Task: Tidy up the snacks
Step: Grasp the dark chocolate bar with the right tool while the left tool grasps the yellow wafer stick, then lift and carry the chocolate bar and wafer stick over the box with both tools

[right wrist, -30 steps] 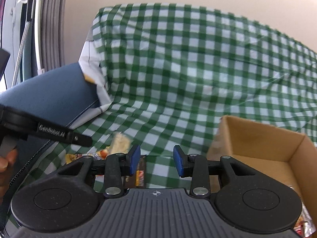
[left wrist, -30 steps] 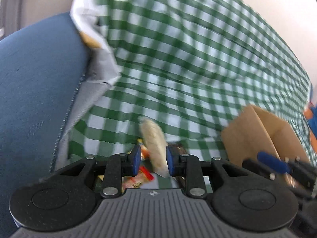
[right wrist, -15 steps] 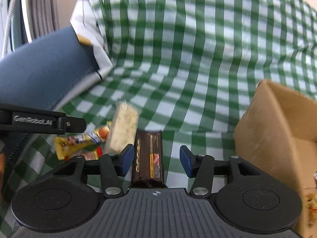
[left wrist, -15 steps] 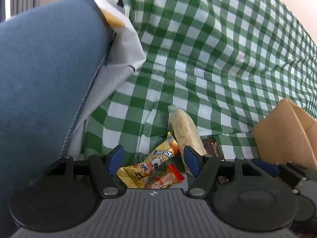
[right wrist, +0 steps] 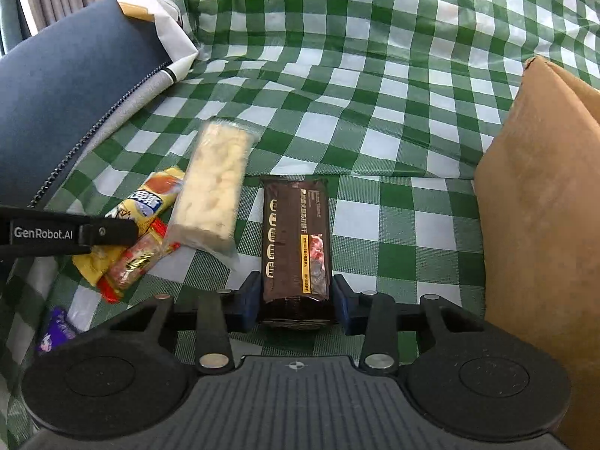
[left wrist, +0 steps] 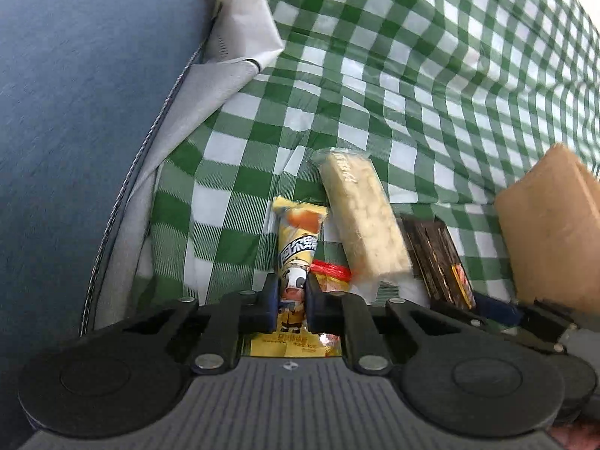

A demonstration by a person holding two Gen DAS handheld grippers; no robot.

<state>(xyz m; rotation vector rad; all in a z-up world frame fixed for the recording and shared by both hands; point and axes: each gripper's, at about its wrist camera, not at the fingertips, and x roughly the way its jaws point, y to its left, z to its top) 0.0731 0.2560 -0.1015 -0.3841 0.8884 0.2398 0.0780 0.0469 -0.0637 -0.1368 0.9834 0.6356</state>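
Snacks lie on a green-checked cloth (right wrist: 375, 120) beside a cardboard box (right wrist: 540, 202). Left gripper (left wrist: 292, 302) pinches the yellow cow-print packet (left wrist: 296, 247); right gripper (right wrist: 296, 300) clamps the dark brown bar (right wrist: 296, 240). Pale rice bar (right wrist: 213, 191) rests btwn them.

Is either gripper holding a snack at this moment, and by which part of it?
Both. The left gripper pinches the yellow cow-print packet near its lower end; the right gripper clamps the brown bar across its near end.

Two close, downward-angled views, shared snacks (left wrist: 358, 217)
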